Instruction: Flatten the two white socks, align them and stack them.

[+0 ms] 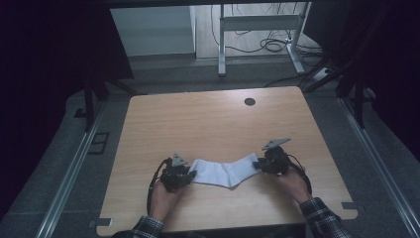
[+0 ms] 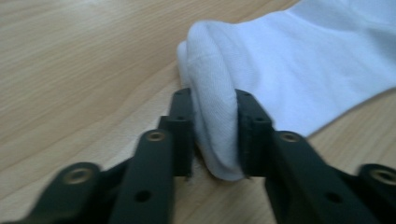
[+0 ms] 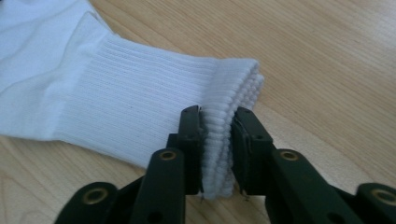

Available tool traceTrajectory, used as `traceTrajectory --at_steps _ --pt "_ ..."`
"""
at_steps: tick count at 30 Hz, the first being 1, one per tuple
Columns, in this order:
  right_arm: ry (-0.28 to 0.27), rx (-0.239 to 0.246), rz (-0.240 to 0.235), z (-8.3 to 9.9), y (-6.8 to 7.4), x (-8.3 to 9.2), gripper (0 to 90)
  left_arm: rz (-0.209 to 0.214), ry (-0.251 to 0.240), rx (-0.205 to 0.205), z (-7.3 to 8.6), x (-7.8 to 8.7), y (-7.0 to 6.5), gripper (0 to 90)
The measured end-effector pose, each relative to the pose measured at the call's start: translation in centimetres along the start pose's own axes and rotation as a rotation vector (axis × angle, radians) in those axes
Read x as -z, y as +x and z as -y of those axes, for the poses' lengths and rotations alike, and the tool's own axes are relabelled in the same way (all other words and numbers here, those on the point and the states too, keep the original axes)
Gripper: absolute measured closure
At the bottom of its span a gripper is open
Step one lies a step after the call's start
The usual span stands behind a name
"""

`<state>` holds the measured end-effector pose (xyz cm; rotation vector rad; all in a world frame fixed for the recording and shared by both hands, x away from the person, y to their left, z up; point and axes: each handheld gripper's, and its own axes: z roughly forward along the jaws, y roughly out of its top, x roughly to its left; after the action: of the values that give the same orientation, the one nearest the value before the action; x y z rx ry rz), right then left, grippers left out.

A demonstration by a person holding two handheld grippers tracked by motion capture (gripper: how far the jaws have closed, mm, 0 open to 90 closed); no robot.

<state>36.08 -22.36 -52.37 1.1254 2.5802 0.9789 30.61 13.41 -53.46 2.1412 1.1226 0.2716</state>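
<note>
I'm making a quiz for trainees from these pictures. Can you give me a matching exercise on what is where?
Things:
1. left hand-held gripper
2. right hand-held gripper
3. dark round hole
4. table

States or places:
A. far side of the tabletop
B. shut on the sock's ribbed cuff
C. light wood
D. shut on the sock's toe end

Pairs: 1-D, 2-B, 3-A, 4-C

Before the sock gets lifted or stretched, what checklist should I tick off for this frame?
1. Left claw pinches the toe end of the sock: ok.
2. Right claw pinches the ribbed cuff: ok.
3. Both layers of the cuff caught: cannot tell.
4. Sock flat on the table between the claws: ok.
5. Cables clear of the sock: ok.
</note>
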Motion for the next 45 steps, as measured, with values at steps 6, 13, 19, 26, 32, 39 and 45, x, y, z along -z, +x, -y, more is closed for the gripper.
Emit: traceTrajectory --at_steps 6,13,19,26,32,39,45 --pt "0.015 0.010 0.019 -0.2 0.4 0.1 77.7 0.032 0.002 0.012 0.0 0.0 0.3 82.3" --pt "-0.004 0.034 0.031 -0.6 0.8 1.1 78.8 0.016 -0.013 -0.014 -0.7 0.4 0.1 83.2" --pt "-0.047 0.039 0.027 -1.3 0.6 2.4 79.5 0.002 -0.049 -0.034 -1.7 1.4 0.2 83.0" --pt "-0.077 0.040 0.046 -2.6 0.3 3.4 79.7 -0.021 -0.085 -0.045 -4.0 2.0 0.8 83.0" --pt "-0.097 0.032 0.077 -4.3 -0.7 4.1 79.7 -0.041 -0.107 -0.049 -6.3 2.2 1.4 83.0" --pt "-0.118 0.010 0.096 -6.0 -2.2 4.3 79.7 -0.079 -0.092 -0.062 -8.9 1.6 2.2 82.9" --pt "-0.116 -0.007 0.109 -7.2 -3.4 3.3 79.6 -0.122 -0.074 -0.050 -10.2 -0.1 3.2 82.9"
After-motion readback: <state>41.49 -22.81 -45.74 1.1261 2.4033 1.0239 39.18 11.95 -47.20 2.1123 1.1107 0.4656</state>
